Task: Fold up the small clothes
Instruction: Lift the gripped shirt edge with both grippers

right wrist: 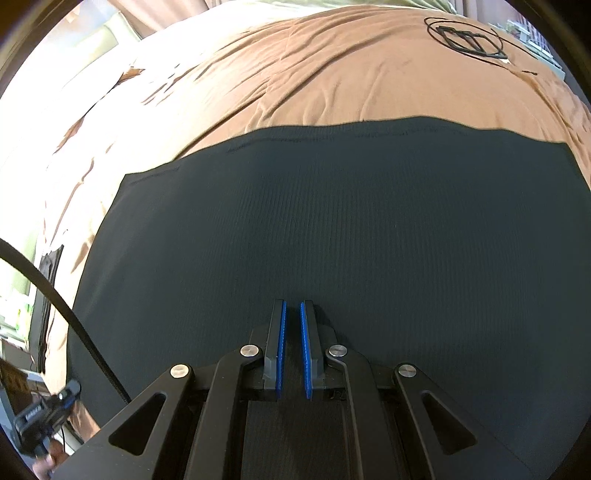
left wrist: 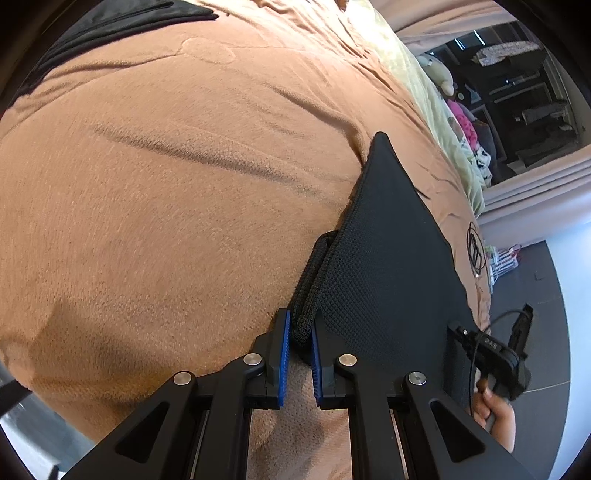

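A black knit garment (left wrist: 388, 258) lies over a brown blanket (left wrist: 166, 184) on a bed. My left gripper (left wrist: 300, 321) is shut on a rolled, thick edge of it at its left corner. In the right wrist view the garment (right wrist: 332, 221) spreads wide and flat ahead of my right gripper (right wrist: 292, 306). That gripper's blue pads stand almost together over the near edge of the cloth, which runs under and between them. The right gripper's body (left wrist: 495, 350) shows at the garment's other end, held by a hand (left wrist: 495, 410).
Another black cloth (left wrist: 110, 22) lies at the far left of the bed. A black printed emblem (right wrist: 465, 37) marks the blanket beyond the garment. Pale green bedding (left wrist: 436, 96), soft toys and dark shelves sit past the bed. A black band (right wrist: 55, 295) arcs toward the left gripper's body (right wrist: 44, 413).
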`<state>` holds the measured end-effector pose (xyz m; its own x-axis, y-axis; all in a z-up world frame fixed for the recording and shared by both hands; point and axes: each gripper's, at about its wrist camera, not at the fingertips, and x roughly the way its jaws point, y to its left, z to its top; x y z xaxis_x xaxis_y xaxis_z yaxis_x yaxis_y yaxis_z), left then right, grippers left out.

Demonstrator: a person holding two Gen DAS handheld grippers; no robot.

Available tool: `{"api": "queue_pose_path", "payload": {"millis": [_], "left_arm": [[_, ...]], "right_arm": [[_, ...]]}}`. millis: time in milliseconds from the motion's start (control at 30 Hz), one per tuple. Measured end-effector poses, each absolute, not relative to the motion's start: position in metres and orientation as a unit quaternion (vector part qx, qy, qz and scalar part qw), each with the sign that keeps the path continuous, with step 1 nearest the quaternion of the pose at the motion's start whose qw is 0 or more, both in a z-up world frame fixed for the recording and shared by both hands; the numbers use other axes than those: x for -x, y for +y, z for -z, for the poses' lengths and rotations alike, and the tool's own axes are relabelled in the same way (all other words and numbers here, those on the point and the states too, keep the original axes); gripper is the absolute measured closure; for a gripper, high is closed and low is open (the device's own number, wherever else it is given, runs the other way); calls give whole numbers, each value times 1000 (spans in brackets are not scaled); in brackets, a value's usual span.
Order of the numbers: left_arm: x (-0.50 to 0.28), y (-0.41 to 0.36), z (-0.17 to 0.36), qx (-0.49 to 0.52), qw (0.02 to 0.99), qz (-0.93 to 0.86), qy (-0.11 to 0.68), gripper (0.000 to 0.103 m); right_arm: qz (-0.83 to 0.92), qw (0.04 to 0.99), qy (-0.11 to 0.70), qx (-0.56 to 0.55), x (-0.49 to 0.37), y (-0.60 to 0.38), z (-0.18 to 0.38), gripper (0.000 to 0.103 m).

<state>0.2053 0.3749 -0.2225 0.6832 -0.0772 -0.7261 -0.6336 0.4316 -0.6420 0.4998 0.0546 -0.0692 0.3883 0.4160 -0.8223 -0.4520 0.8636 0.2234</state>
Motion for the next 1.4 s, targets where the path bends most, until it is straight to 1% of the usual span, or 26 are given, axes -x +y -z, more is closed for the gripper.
{"api": "queue_pose_path", "payload": {"millis": [500, 933, 1033, 1167, 1400], "left_arm": [[-202, 374, 224, 512, 763, -182, 351, 93], [-200, 377, 228, 520, 761, -169, 349, 93], [-200, 377, 228, 522, 761, -165, 348, 94], [-200, 376, 221, 526, 760, -159, 347, 95], [-204, 371, 177, 516, 790, -120, 310, 96]], "right_arm": [[-230, 837, 496, 37, -575, 104, 66, 99], [-229, 838, 493, 49, -614, 140, 63, 99], [-240, 841, 481, 53, -614, 139, 55, 99], [-245, 847, 469, 61, -590, 130, 42, 99], [-262, 827, 496, 30, -542, 96, 43, 99]]}}
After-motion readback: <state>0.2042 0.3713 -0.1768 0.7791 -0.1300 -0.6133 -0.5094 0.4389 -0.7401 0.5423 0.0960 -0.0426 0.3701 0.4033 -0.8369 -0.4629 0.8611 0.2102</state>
